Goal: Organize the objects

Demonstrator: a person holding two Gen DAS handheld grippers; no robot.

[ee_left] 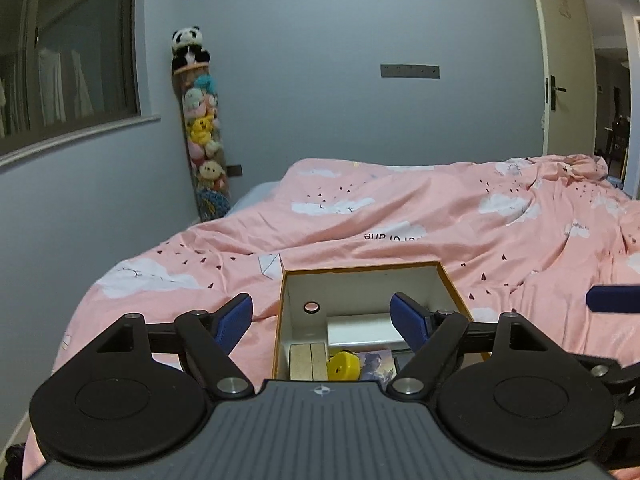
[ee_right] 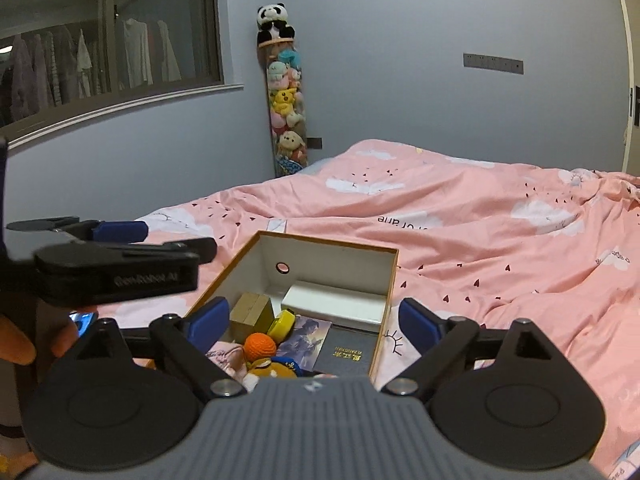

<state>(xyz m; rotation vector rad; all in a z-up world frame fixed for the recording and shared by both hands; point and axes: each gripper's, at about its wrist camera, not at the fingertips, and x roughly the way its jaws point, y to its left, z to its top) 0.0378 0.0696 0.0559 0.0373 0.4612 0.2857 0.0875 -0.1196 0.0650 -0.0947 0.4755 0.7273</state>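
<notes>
Over the pink bed (ee_left: 400, 216), both grippers hang spread wide and empty above an open box (ee_left: 362, 270).

From the left wrist view, the left gripper (ee_left: 324, 318) has its blue pads (ee_left: 236, 320) far apart, touching nothing; the box lies on the quilt just ahead, its near part lying between them in the picture, and shows a white case (ee_left: 362, 330), a wooden block (ee_left: 306, 362), a yellow piece (ee_left: 343, 366) and a picture card (ee_left: 376, 364) inside. A blue pad of the other gripper pokes in at the right edge. From the right wrist view, the right gripper (ee_right: 316, 320) is likewise released, pads (ee_right: 210, 318) apart with nothing gripped; below it the box also holds an orange knitted ball (ee_right: 260, 346), a dark book (ee_right: 348, 356) and a soft toy (ee_right: 276, 368). The left gripper sits to the left, beside the box, clear of it.
</notes>
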